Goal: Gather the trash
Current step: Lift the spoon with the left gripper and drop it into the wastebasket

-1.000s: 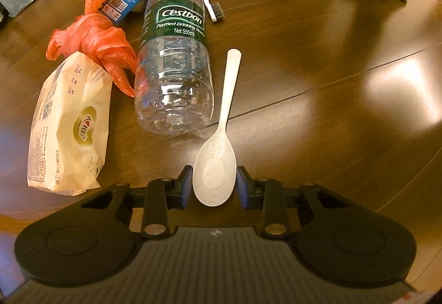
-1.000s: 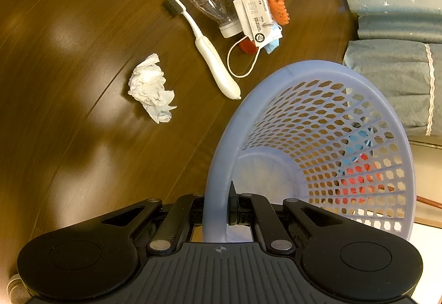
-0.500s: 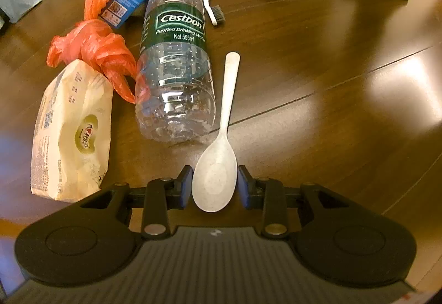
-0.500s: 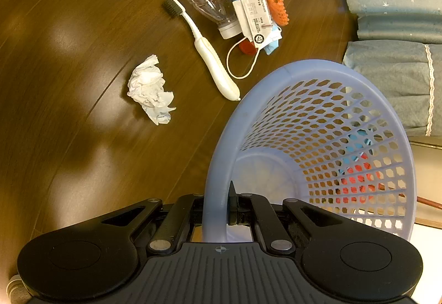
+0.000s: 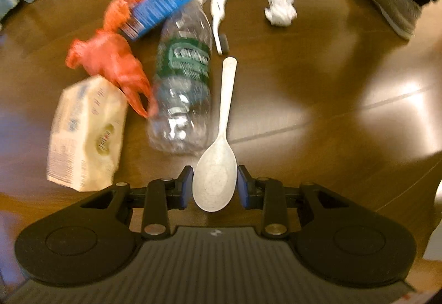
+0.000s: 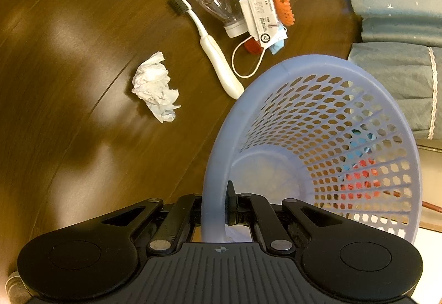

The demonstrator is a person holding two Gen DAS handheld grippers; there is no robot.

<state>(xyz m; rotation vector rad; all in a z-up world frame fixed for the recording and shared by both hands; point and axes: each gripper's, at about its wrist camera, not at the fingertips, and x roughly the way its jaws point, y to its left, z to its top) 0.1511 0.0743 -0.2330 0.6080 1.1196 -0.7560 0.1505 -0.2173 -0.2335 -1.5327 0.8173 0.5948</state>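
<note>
- Centrally, the clear plastic water bottle with a green label (image 5: 183,88) is taken as the landmark; it lies on its side on the dark brown wooden table (image 5: 317,116).
- The left gripper (image 5: 215,184) is seen with its jaws narrowly set around the bowl of a pale speckled plastic spoon (image 5: 216,165); whether the pads are pressed against it cannot be told. The spoon's handle runs along the right of the bottle.
- A crumpled orange plastic bag (image 5: 110,60) and a cream snack packet (image 5: 85,132) are found to the left of the bottle, and a blue and white carton (image 5: 160,7) rests at its neck.
- A white toothbrush with dark bristles (image 6: 210,44) lies just beside the bottle's neck, and a crumpled white tissue (image 6: 156,87) lies well apart from it.
- The right gripper (image 6: 214,206) is clamped on the rim of a lavender perforated plastic basket (image 6: 317,66), which is held beyond the bottle's cap end.
</note>
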